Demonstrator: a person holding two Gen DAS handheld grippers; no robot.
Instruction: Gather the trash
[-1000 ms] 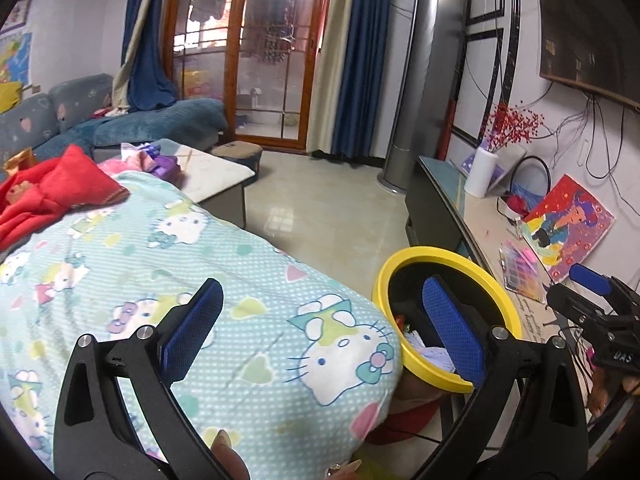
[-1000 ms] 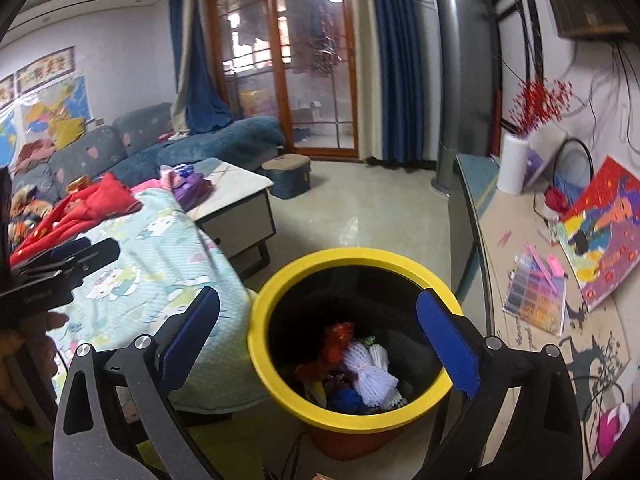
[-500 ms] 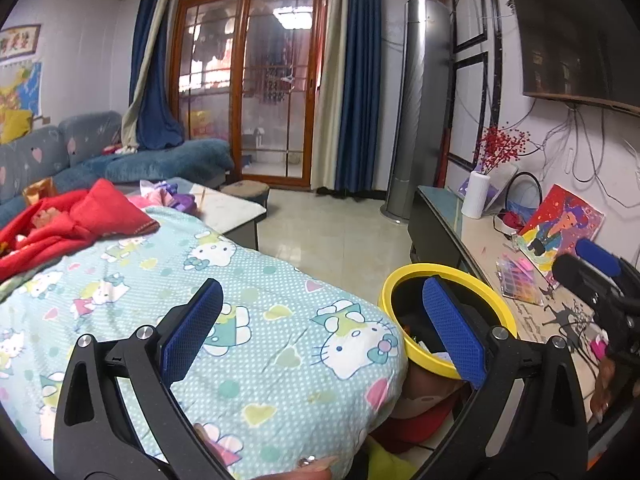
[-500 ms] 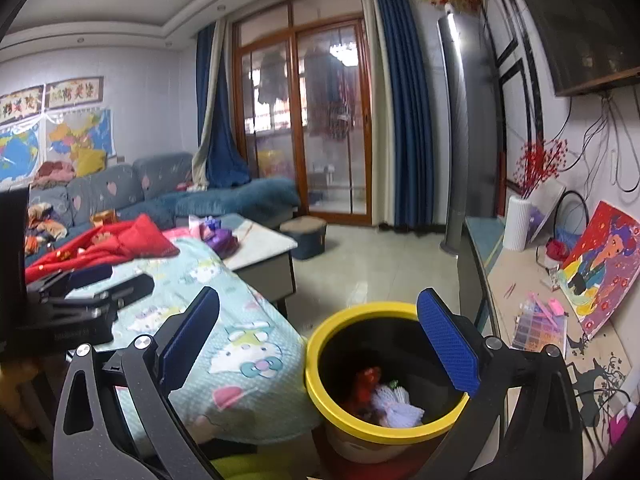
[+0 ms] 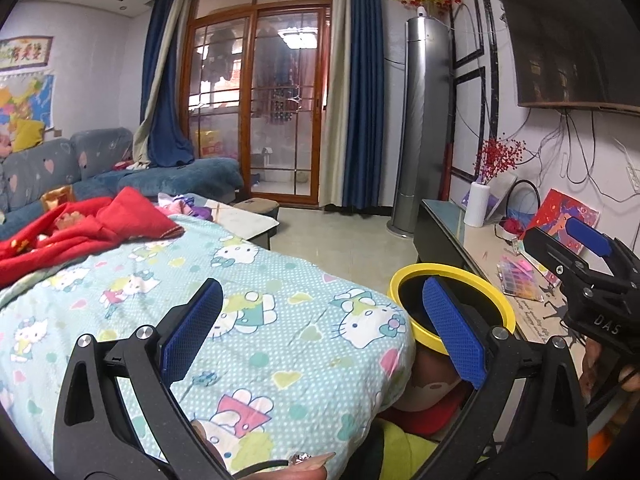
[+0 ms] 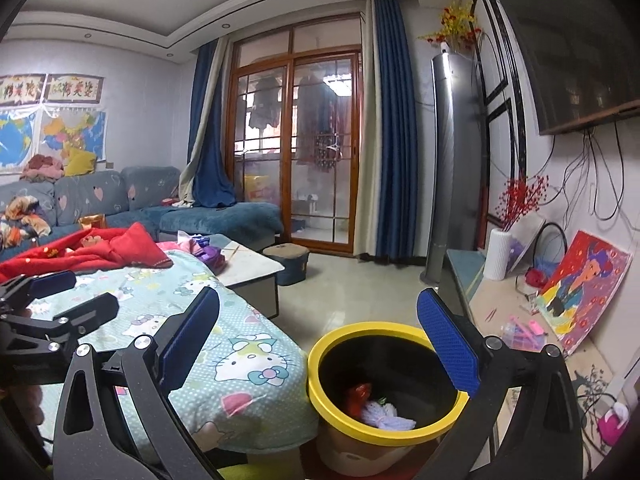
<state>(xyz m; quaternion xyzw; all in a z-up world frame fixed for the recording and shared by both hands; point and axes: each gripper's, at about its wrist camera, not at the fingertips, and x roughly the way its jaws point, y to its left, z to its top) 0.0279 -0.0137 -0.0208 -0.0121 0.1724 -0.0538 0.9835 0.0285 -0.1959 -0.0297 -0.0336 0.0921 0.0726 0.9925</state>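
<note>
Blue curtains (image 6: 386,128) flank wooden glass doors (image 6: 294,148) (sofa (image 6: 132,196) left).

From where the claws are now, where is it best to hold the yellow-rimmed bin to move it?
Probably the yellow rim of the bin, from above: it stands upright and open, so one finger can go inside the wall. The near right side looks freest; the blanket crowds the left.

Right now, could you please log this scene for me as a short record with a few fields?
Setting: living room
Left gripper: open, empty, over the cartoon-cat blanket
Right gripper: open, empty, above the bin
Bin: yellow rim, black liner, beside the blanket's edge
Bin contents: red item, white bundle
Nearby: red cloth on the blanket; painting on the side counter
</note>
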